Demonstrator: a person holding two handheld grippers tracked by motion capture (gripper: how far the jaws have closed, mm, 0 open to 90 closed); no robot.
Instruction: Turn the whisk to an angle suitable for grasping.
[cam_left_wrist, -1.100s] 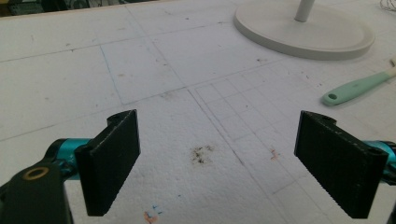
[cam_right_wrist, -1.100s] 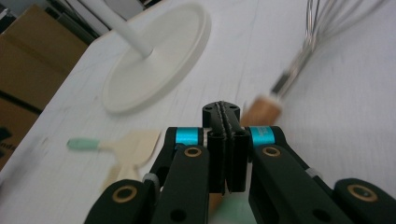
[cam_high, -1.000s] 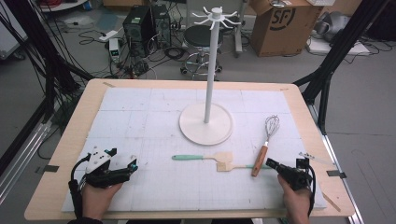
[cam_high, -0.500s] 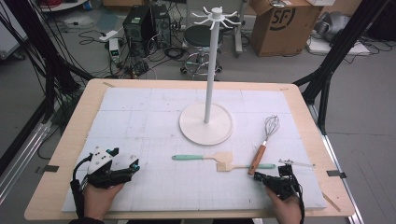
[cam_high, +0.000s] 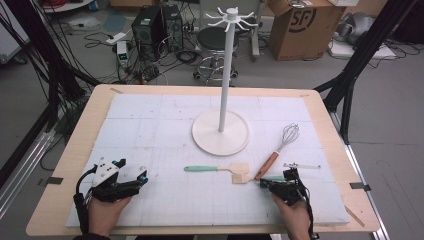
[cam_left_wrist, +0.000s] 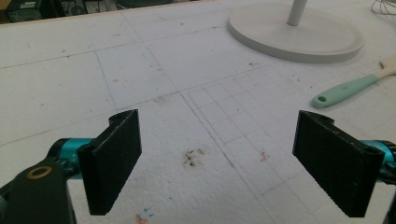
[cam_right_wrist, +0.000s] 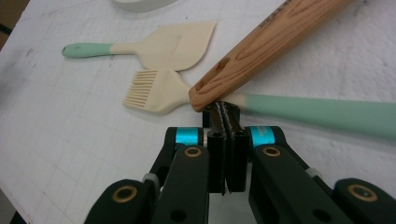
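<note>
My right gripper (cam_high: 263, 183) lies low on the white foam board with its jaws shut and nothing between them. Its tips (cam_right_wrist: 224, 109) sit just below the butt of a whisk's wooden handle (cam_right_wrist: 266, 46) and against the mint handle (cam_right_wrist: 317, 114) of a cream brush (cam_right_wrist: 154, 91). The whisk (cam_high: 280, 150) lies slanted, its wire head toward the stand. A cream spatula with a mint handle (cam_high: 215, 169) lies left of the brush (cam_high: 245, 178). Far to the left, my left gripper (cam_high: 142, 176) rests on the board with its jaws open and empty (cam_left_wrist: 219, 154).
A white hook stand (cam_high: 220, 132) with a round base rises at the board's middle. A thin pale strip (cam_high: 301, 165) lies right of the whisk handle. The wooden table edge (cam_high: 60, 200) frames the foam board. Boxes, a stool and cables stand on the floor beyond.
My right gripper has slid left along the board's front, up to the brush handle and the whisk handle's end. The left gripper has stayed in place.
</note>
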